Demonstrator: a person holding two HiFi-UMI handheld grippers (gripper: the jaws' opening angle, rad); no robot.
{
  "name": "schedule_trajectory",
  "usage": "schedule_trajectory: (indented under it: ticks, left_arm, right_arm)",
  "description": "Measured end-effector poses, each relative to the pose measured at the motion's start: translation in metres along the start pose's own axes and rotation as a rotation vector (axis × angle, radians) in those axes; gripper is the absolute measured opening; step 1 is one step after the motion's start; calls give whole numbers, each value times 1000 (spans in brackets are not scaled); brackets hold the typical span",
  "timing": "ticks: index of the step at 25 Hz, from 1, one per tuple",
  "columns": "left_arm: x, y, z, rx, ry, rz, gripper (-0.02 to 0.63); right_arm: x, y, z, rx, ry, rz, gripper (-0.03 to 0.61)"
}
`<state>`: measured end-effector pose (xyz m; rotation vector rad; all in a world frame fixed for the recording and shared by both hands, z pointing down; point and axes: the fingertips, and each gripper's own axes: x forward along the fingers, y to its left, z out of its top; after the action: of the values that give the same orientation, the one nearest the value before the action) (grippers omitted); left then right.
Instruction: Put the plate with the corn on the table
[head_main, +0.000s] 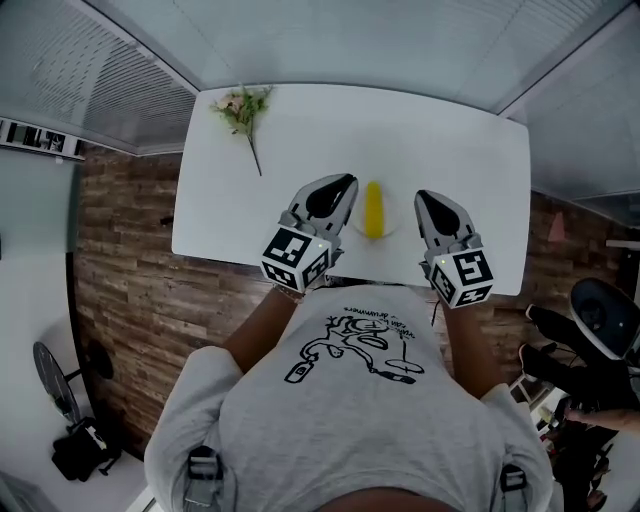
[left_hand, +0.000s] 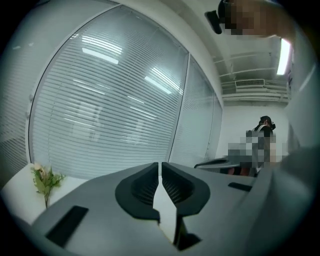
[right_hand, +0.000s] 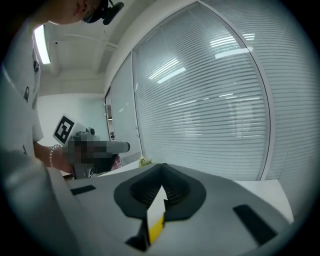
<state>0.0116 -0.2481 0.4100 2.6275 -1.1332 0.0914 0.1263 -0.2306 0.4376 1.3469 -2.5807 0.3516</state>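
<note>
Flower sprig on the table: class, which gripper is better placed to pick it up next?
Left. The flower sprig lies far left, on the side of the left gripper; the right gripper would probably have to cross the corn.

Your white table (head_main: 430, 140) stands on a brown wood-plank floor (head_main: 130, 270), with its far edge close to glass walls covered by pale slatted blinds (left_hand: 110, 110) that meet in a corner. A long ceiling light (left_hand: 286, 56) glows overhead in the room beyond the glass. Down at your left, a fan (head_main: 55, 385) and a dark bag (head_main: 85, 450) stand near each other.
</note>
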Motion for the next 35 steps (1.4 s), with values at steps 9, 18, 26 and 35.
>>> schedule_trajectory:
  ticks: [9, 18, 26, 35]
  left_arm:
    - [-25, -33, 52, 22, -120, -29, 31]
    - [-44, -55, 85, 42, -165, -46, 29]
    - [-55, -60, 104, 85, -210, -45, 31]
    - [-60, -62, 115, 99, -235, -48, 31]
  right_arm:
    - [-29, 36, 61, -80, -91, 50, 8]
    - [-44, 56, 97, -102, -138, 88, 8]
    - [-51, 65, 124, -130, -192, 77, 6]
    - [-60, 73, 133, -118, -216, 73, 6]
